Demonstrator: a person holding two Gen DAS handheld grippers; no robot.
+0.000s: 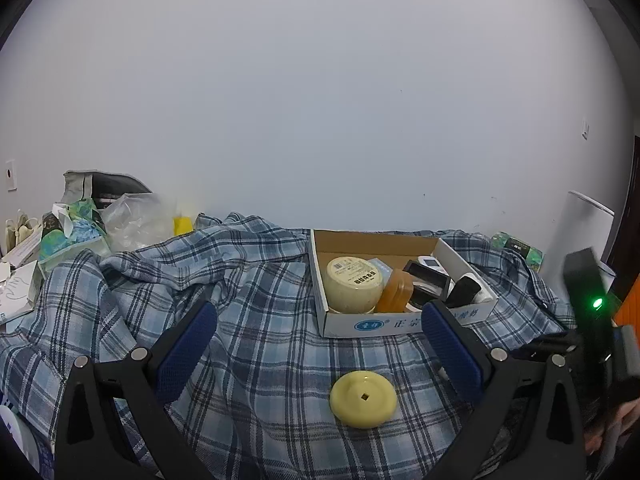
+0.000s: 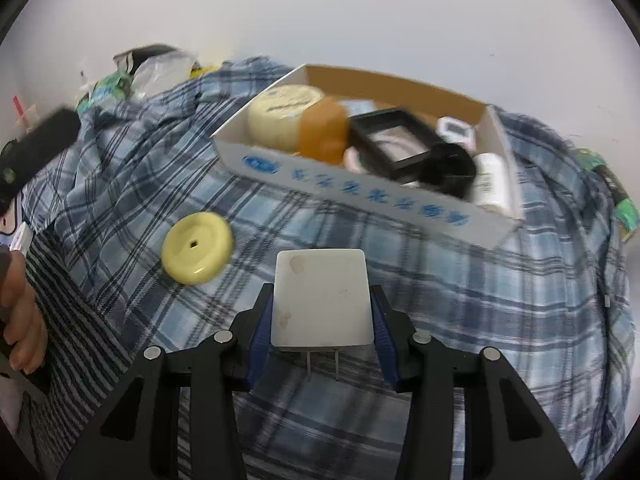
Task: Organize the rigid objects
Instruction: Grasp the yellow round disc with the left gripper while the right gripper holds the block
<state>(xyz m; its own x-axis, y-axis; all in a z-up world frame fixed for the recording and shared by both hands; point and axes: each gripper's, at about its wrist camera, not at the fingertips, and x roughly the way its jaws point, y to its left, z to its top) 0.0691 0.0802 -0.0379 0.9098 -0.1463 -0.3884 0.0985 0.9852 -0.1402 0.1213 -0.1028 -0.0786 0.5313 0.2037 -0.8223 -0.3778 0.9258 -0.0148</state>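
I take the cardboard box (image 2: 360, 196) as my landmark; it sits on the blue plaid cloth (image 1: 256, 320) that covers everything under the objects — whether that is a desk I cannot tell. In the box, from its left end, lie a cream round jar (image 2: 280, 118), an amber block (image 2: 324, 130), a black frame (image 2: 396, 140), a dark round piece (image 2: 450, 168) and a small white bottle (image 2: 490, 178).

My right tongs (image 2: 322, 320) tilt steeply down toward the cloth, on the near side of the box. Their blue pads (image 2: 258, 332) sit against both flanks of the white plug adapter (image 2: 322, 300), so they are clenched on it, with its two metal prongs pointing back toward the camera. The adapter's far edge points at the front wall of the box, well short of it.

My left tongs (image 1: 320, 344) point only slightly downward and stand spread wide with nothing between the pads; the right pad overlaps the box's near corner in the left wrist view. On the cloth between those spread fingers, nearer to me than the box, lies the pale yellow disc (image 1: 363, 399) with a small square hole at its centre. In the right wrist view it lies left of the adapter.

A hand (image 2: 20, 316) shows at the left edge of the right wrist view, far from the box.
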